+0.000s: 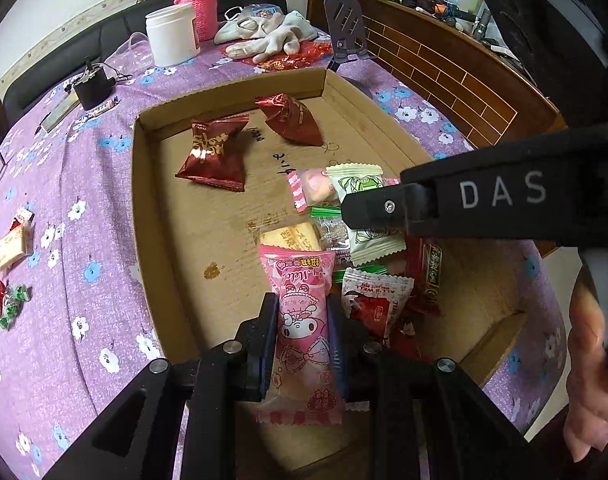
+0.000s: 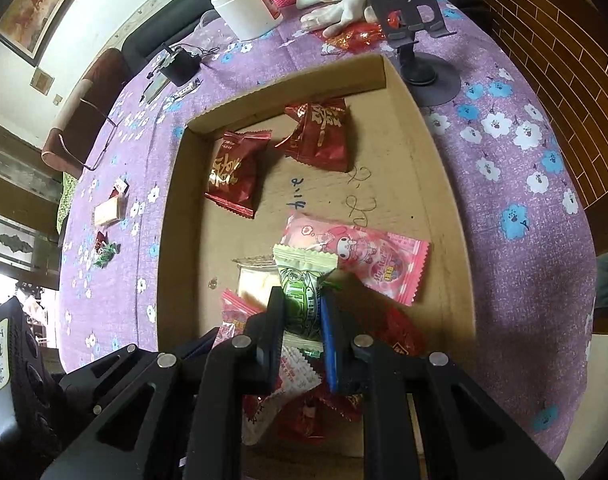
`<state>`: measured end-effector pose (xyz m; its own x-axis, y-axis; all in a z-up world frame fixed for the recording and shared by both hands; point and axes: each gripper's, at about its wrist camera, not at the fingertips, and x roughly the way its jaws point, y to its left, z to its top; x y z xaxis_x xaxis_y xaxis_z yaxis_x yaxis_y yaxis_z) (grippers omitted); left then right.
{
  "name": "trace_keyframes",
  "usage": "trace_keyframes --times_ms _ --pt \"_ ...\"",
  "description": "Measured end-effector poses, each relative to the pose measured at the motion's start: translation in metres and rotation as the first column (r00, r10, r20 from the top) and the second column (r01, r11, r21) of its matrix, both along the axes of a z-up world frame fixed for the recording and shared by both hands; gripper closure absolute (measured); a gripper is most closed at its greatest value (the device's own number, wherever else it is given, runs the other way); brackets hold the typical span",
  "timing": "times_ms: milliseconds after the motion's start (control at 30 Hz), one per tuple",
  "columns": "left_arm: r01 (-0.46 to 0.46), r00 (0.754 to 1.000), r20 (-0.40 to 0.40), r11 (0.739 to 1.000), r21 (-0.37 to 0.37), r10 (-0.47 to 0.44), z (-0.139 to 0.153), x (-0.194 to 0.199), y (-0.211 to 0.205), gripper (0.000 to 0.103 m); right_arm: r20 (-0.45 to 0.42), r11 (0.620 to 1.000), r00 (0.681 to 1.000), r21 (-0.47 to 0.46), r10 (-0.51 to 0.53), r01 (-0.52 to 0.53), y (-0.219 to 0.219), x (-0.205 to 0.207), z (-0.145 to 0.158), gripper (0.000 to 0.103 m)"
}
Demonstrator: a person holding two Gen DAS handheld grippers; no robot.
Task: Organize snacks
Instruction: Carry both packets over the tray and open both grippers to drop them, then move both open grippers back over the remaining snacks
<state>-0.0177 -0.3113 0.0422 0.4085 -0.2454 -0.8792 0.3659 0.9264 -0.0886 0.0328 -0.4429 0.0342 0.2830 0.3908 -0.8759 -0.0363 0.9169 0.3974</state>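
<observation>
A shallow cardboard tray (image 1: 144,200) (image 2: 172,220) lies on the purple flowered tablecloth. My left gripper (image 1: 302,312) is shut on a pink cartoon-rabbit snack packet (image 1: 300,320), held upright over the tray's near side. My right gripper (image 2: 304,312) (image 1: 351,210) is shut on a green-and-white packet (image 2: 304,292) (image 1: 355,178) above a heap of mixed snacks (image 1: 375,300). A second pink packet (image 2: 359,256) lies flat just beyond it. Two dark red packets (image 1: 214,152) (image 1: 292,118) rest at the tray's far end.
Loose snacks (image 1: 8,248) (image 1: 8,300) lie on the cloth left of the tray. Behind the tray stand a white jar (image 1: 172,34), a pink-sleeved bottle (image 1: 198,4), gloves (image 1: 272,36), a black phone stand (image 1: 347,28) and a small black device (image 1: 92,84). A person's hand (image 1: 591,360) is at right.
</observation>
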Motion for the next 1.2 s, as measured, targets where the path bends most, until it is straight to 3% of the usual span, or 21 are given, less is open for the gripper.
trace_keyframes --times_ms 500,700,833,1200 --pt "-0.002 1.0 0.008 1.0 -0.007 0.002 0.0 -0.001 0.001 0.079 0.023 0.999 0.999 -0.02 0.026 -0.025 0.007 -0.001 0.006 0.086" --pt "0.004 0.999 0.032 1.0 0.004 -0.004 0.006 -0.006 -0.001 0.077 0.042 1.0 0.999 -0.024 0.014 -0.013 0.003 -0.006 0.013 0.079" --pt "0.0 0.999 0.054 1.0 -0.009 0.001 0.014 -0.008 0.002 0.064 0.059 1.0 0.998 -0.014 -0.016 0.017 -0.003 -0.007 0.02 0.077" --pt "-0.028 0.991 0.129 0.997 -0.069 0.037 0.044 -0.016 0.023 0.057 0.12 0.998 0.99 0.017 -0.07 0.069 -0.007 -0.012 0.044 0.071"
